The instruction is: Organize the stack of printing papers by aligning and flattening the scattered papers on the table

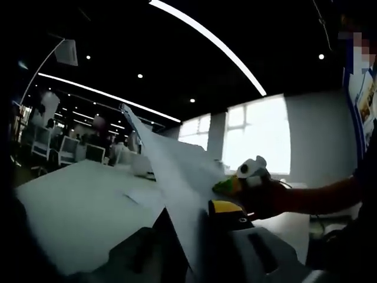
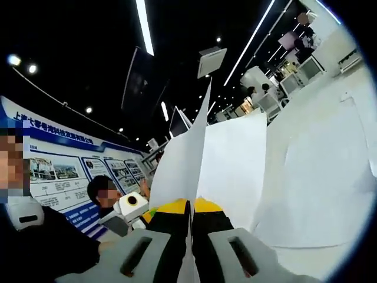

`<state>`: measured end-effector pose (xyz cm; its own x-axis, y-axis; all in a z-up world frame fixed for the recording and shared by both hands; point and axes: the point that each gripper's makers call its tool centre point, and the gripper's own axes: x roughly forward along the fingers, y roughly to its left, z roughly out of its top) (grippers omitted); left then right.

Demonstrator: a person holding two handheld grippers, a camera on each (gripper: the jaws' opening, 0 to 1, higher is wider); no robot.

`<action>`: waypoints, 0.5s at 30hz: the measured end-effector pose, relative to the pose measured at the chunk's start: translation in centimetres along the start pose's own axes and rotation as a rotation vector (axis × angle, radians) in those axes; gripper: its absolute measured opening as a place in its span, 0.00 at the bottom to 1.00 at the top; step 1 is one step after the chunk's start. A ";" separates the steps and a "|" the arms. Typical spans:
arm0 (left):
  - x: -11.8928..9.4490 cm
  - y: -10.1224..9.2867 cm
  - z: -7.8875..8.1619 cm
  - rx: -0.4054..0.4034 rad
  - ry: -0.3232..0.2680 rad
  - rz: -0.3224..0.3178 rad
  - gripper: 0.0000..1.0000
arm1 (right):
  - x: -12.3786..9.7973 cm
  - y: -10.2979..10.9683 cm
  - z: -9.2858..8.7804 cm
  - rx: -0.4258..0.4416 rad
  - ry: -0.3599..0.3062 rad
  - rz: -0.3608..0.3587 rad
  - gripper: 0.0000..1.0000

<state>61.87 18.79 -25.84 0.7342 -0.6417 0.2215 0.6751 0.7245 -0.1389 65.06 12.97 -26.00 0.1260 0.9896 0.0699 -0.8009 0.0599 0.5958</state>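
A white paper sheet (image 1: 171,165) rises edge-on between my left gripper's (image 1: 191,215) jaws, which are shut on it. Its corner points up and to the left. My right gripper (image 1: 253,171), held by a hand, sits at the sheet's far right edge. In the right gripper view the same kind of sheet (image 2: 185,159) stands upright between the yellow-tipped jaws of my right gripper (image 2: 190,206), shut on it. The left gripper (image 2: 132,203) shows just left of the sheet. Several loose sheets (image 2: 318,177) lie overlapping on the white table (image 2: 330,65). One more flat sheet (image 1: 141,197) lies on the table (image 1: 70,200).
White chairs (image 1: 65,150) stand beyond the table's far edge. A bright window (image 1: 259,135) is behind the held sheet. A poster wall (image 2: 65,171) and a person's dark sleeve (image 2: 35,247) are at the left of the right gripper view.
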 end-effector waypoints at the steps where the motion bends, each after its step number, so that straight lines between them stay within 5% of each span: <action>1: 0.0 0.0 0.0 0.001 0.001 0.000 0.13 | 0.0 -0.1 0.0 0.000 0.000 -0.001 0.00; 15: -0.3 0.3 0.7 -0.021 -0.035 0.006 0.07 | 0.3 0.6 -0.3 -0.015 0.004 0.012 0.00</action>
<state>61.82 19.35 -25.30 0.7358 -0.6278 0.2541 0.6722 0.7227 -0.1609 64.43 13.39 -25.83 0.1143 0.9907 0.0738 -0.8113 0.0502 0.5825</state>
